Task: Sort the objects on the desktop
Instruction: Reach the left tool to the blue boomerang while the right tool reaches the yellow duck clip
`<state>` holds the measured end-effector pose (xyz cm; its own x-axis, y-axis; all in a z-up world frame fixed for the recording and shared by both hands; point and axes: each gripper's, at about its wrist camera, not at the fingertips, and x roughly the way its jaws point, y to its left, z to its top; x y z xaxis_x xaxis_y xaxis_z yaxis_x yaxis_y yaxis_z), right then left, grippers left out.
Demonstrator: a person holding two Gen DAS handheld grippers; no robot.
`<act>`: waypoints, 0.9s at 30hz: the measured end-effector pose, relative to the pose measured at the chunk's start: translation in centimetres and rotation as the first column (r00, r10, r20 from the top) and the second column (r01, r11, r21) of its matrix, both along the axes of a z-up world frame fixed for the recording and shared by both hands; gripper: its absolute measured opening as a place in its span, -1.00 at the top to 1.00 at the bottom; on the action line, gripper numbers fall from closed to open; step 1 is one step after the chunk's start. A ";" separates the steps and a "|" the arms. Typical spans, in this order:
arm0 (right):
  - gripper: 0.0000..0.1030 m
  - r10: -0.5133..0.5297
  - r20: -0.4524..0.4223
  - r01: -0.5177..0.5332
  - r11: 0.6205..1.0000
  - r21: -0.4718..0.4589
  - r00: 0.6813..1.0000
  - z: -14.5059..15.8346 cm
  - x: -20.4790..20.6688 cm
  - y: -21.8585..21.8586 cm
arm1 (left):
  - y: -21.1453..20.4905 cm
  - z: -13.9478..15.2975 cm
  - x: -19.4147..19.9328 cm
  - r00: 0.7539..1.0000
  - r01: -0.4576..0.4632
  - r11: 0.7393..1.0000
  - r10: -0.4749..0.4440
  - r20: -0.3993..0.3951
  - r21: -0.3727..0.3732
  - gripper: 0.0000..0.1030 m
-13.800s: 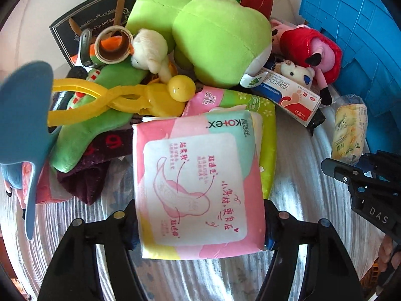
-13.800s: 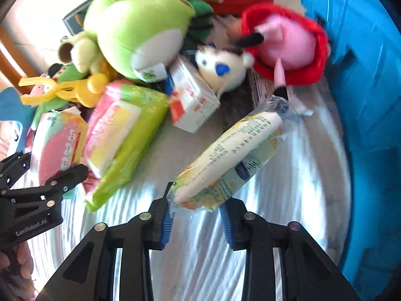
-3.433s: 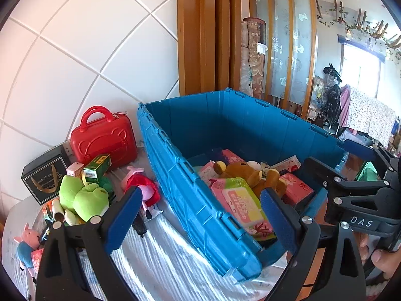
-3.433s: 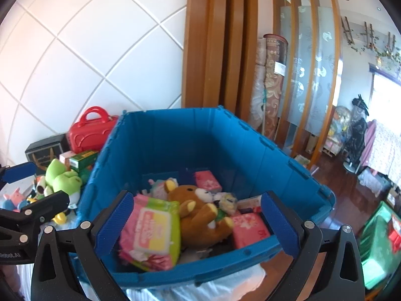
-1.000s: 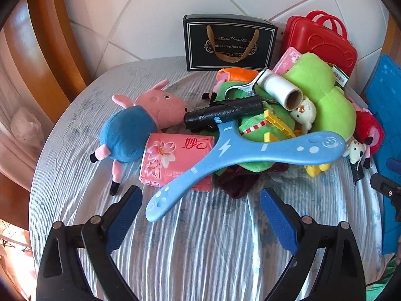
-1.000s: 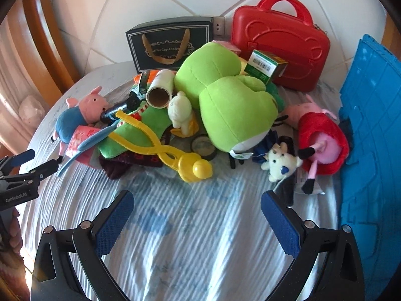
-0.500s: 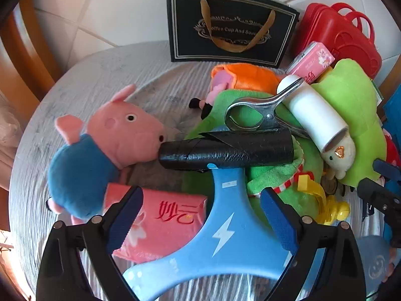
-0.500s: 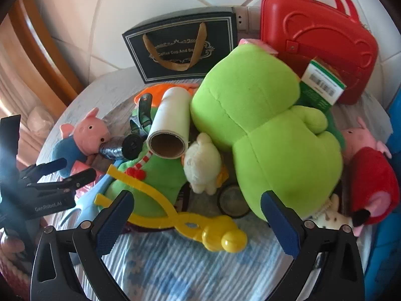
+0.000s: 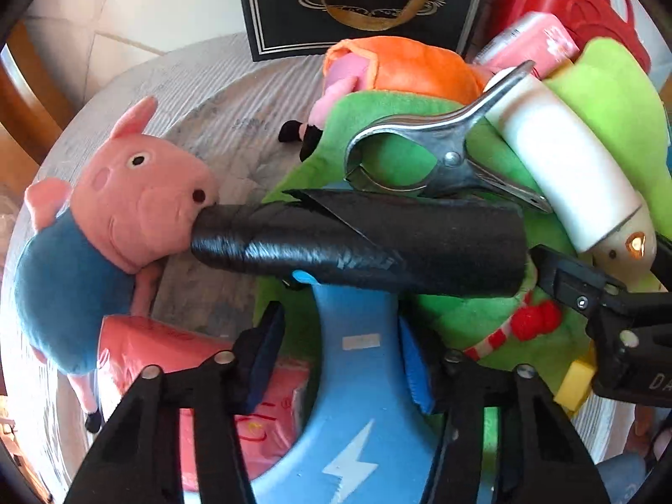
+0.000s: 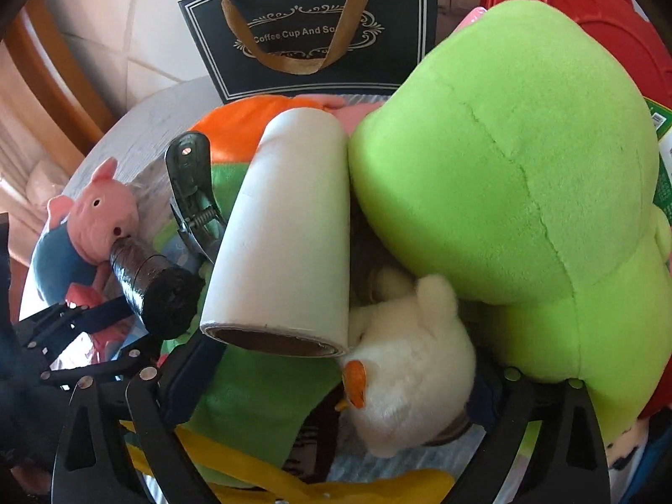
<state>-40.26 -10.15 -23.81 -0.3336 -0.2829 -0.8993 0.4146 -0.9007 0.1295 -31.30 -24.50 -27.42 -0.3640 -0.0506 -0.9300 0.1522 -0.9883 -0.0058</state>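
Left gripper (image 9: 340, 361) fingers narrowed around blue boomerang (image 9: 357, 399) at frame bottom, black roll (image 9: 365, 243) just above, right gripper (image 10: 336, 382) fingers spread wide around white roll (image 10: 290, 227) and white plush (image 10: 411, 378).

Our left gripper (image 9: 340, 361) points forward and down, its blue-padded fingers (image 9: 262, 353) narrowed to a small gap. Our right gripper (image 10: 336, 378) reaches forward with its black fingers (image 10: 185, 369) spread wide apart.
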 end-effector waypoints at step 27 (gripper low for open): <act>-0.78 -0.075 0.062 0.074 0.997 0.030 0.995 2.9 16.3 11.5 | 2.8 2.6 15.0 1.000 -0.014 1.000 0.013 0.020 0.017 0.12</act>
